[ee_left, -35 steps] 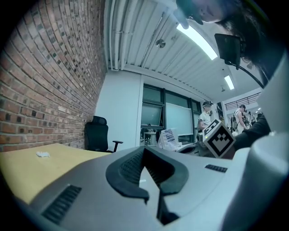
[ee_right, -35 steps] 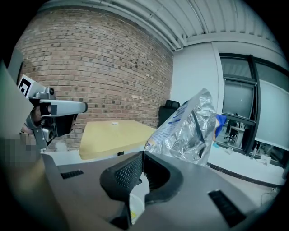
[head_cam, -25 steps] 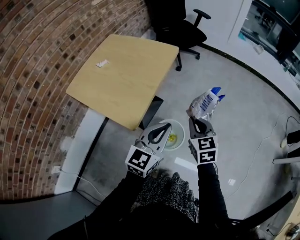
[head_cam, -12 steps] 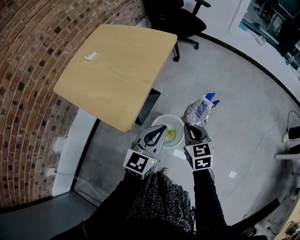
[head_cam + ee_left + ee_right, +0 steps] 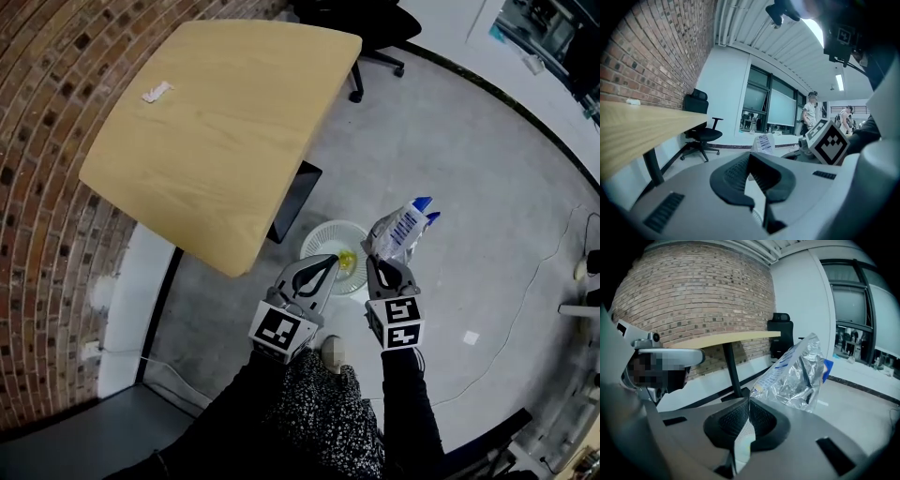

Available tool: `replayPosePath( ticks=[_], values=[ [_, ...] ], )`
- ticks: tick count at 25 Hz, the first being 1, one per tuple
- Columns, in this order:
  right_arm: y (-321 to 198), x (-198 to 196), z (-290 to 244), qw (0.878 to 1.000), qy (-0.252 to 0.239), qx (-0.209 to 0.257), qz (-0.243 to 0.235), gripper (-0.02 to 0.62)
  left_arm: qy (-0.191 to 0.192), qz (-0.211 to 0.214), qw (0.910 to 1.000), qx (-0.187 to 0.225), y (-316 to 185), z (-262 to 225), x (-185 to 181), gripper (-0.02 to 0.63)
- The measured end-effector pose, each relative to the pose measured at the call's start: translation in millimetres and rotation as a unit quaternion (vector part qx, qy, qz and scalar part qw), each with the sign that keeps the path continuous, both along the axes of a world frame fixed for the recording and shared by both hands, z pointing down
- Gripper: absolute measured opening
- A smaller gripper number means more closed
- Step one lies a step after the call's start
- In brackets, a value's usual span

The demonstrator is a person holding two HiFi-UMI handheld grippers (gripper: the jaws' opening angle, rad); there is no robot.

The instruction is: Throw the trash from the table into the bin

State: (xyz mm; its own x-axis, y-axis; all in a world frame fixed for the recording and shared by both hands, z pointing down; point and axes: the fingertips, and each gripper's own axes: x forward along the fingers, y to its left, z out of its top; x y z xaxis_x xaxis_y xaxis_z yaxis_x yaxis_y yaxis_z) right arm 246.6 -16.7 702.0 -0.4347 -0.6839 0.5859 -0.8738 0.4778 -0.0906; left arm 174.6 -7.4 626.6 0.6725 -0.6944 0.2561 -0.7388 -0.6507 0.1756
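Observation:
A crumpled silver and blue bag (image 5: 401, 227) sticks out of my right gripper (image 5: 380, 262), whose jaws are shut on its lower edge; the right gripper view shows the bag (image 5: 797, 373) rising beyond the jaw tips (image 5: 749, 402). My left gripper (image 5: 331, 258) is shut and holds nothing (image 5: 750, 157). Both grippers hang low over the floor, just in front of a round white bin (image 5: 319, 234) with something yellow in it. A small white scrap (image 5: 155, 92) lies on the far left of the wooden table (image 5: 216, 131).
The table's dark foot plate (image 5: 295, 202) lies beside the bin. A black office chair (image 5: 375, 37) stands past the table. A brick wall (image 5: 37, 187) runs along the left. A thin cable (image 5: 525, 309) crosses the floor at right. My shoe (image 5: 330, 352) is below the grippers.
Both grippers have sunk toward the floor and now sit close beside the bin. The bag came down with the right gripper, still gripped. The table looms larger in view.

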Motion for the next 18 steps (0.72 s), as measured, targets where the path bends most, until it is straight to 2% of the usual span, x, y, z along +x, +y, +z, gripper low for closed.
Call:
replayPosePath(
  ticks=[10,18],
  values=[
    [10,-16,122,0.999,-0.01,-0.047,0.003,0.015,-0.009,-0.002,0.9998,-0.017,-17,100,-7,0.006],
    [26,-37,202,0.996,-0.012,-0.093,-0.011,0.015,-0.007,-0.007,0.9993,-0.035,-14,153,-22,0.006]
  ],
)
